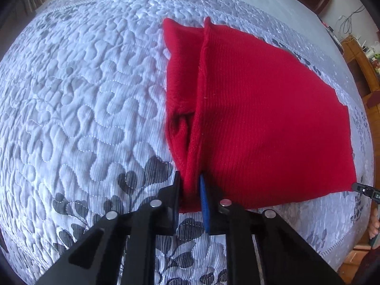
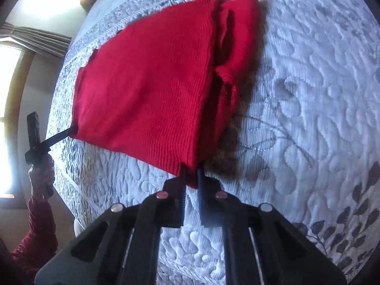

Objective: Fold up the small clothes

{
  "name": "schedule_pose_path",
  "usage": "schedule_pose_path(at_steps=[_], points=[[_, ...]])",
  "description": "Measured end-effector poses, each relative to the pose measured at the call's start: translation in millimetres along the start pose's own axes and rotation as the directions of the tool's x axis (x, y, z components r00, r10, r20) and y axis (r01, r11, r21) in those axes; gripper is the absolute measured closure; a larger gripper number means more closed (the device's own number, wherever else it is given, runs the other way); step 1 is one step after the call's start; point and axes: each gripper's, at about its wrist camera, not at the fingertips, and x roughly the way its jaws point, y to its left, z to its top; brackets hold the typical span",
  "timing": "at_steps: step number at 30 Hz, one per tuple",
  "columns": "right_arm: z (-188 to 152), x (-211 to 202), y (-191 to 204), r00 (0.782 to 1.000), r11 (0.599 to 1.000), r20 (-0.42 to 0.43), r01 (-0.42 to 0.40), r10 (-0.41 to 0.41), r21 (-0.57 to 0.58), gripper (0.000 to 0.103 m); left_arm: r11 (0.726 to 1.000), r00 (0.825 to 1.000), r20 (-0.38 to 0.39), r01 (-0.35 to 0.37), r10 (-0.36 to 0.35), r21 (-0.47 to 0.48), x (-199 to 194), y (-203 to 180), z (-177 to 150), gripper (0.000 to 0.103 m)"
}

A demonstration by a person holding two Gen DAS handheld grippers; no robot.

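A red knitted garment (image 1: 261, 118) is stretched flat just above the bed, with a folded flap along one side (image 1: 180, 71). In the left wrist view my left gripper (image 1: 189, 178) is shut on the near corner, red cloth pinched between the black finger and the blue pad (image 1: 204, 199). The tip of my right gripper (image 1: 356, 186) holds the opposite near corner at the far right. In the right wrist view my right gripper (image 2: 190, 169) is shut on its corner of the garment (image 2: 147, 83). My left gripper (image 2: 73, 128) grips the far corner there.
A white-grey quilted bedspread (image 1: 83, 95) with dark leaf prints lies under everything. Wooden furniture with small items (image 1: 361, 59) stands beyond the bed's right edge. A person's hand and red sleeve (image 2: 40, 178) hold the left gripper near a curtained window (image 2: 9, 71).
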Motion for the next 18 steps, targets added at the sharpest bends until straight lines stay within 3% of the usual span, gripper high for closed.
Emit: schedule_pose_path(at_steps=[4, 7, 12, 15, 17, 18], points=[[-11.3, -8.5, -1.5, 1.000, 1.000, -0.002, 0.027, -0.027, -0.013, 0.097, 1.000, 1.000, -0.009, 0.006, -0.005, 0.022, 1.3, 2.4, -2.0, 0.091], [-14.8, 3.2, -13.0, 0.998, 0.999, -0.033, 0.048, -0.048, 0.016, 0.097, 0.999, 0.999, -0.013, 0.034, -0.035, -0.017, 5.5, 9.8, -3.1, 0.091], [-16.7, 15.5, -18.6, 0.999, 0.999, -0.028, 0.024, -0.022, 0.041, 0.095, 0.995, 0.996, 0.000, 0.091, -0.091, -0.044, 1.0, 20.3, -7.8, 0.085], [-18.1, 4.4, -15.2, 1.000, 0.999, -0.019, 0.008, -0.007, 0.049, 0.079, 0.996, 0.997, -0.002, 0.073, -0.073, -0.058, -17.0, 26.5, -12.0, 0.068], [-19.3, -5.5, -12.9, 1.000, 0.999, 0.003, 0.014, -0.014, 0.050, 0.057, 0.997, 0.998, 0.027, 0.060, -0.058, -0.054, -31.0, 29.1, -15.0, 0.042], [-19.5, -13.4, -12.6, 1.000, 0.998, 0.023, 0.011, -0.012, 0.054, 0.044, 0.996, 0.998, 0.033, 0.064, -0.062, -0.058, -34.8, 30.8, -15.9, 0.037]])
